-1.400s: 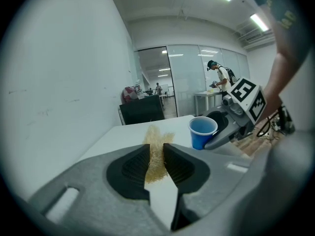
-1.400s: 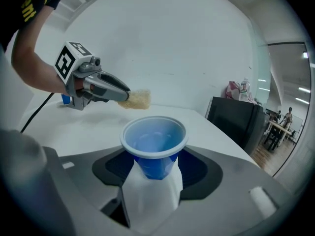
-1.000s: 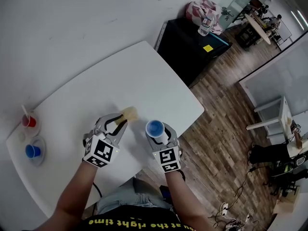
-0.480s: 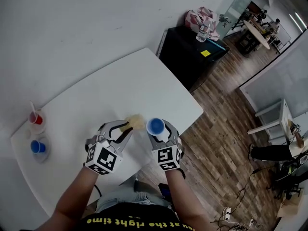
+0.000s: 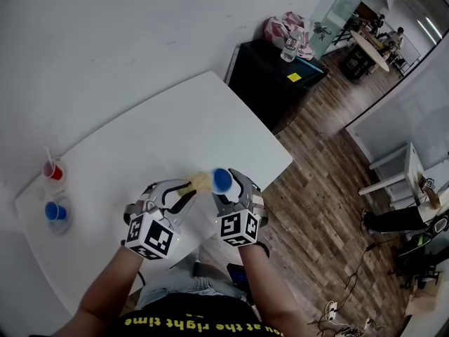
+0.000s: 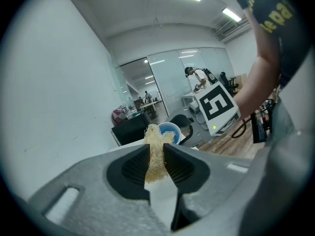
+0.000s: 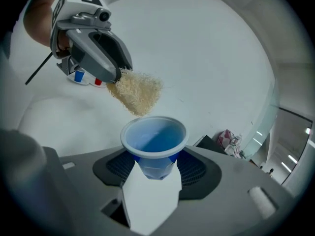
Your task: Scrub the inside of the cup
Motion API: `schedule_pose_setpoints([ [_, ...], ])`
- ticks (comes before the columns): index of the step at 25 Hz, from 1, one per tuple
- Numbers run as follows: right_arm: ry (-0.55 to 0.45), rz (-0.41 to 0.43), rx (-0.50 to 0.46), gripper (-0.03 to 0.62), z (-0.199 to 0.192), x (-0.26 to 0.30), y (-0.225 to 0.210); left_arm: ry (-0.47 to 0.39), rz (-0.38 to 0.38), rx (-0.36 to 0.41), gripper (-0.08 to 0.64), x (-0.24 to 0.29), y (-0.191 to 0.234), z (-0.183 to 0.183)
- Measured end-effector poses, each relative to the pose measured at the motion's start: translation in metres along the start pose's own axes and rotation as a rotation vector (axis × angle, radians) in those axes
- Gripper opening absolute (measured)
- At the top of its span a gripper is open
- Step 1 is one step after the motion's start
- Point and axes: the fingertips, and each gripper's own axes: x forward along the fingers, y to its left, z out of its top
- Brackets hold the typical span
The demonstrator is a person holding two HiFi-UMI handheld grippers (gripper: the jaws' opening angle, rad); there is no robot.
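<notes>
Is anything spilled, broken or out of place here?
Nothing stands out. The right gripper holds an empty, undamaged blue cup. The left gripper holds a fibrous scrubber close to its rim, not inside. No spill shows on the white table.

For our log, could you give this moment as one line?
left tool: holds pale fibrous scrubber | right tool: holds blue plastic cup

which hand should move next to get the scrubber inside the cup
Left. The left tool grips the fibrous scrubber, whose tuft sits just outside the rim of the blue cup, not yet inside. The right tool is clamped on the cup, mouth open, so it probably serves best as the steady holder.
</notes>
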Motion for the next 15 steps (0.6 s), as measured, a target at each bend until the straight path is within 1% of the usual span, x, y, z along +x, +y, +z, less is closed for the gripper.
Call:
schedule_pose_setpoints([
  [4, 0.017, 0.004, -0.103, 0.276, 0.003, -0.001, 0.004, 0.019, -0.015, 0.029, 0.086, -0.001, -0.008, 0.005],
  [7, 0.023, 0.012, -0.157, 0.276, 0.006, 0.000, 0.009, 0.038, -0.031, 0.043, 0.086, 0.000, -0.013, 0.007],
  [15, 0.031, 0.014, -0.283, 0.276, 0.015, 0.000, 0.015, 0.094, -0.052, 0.040, 0.086, 0.005, -0.016, 0.001],
])
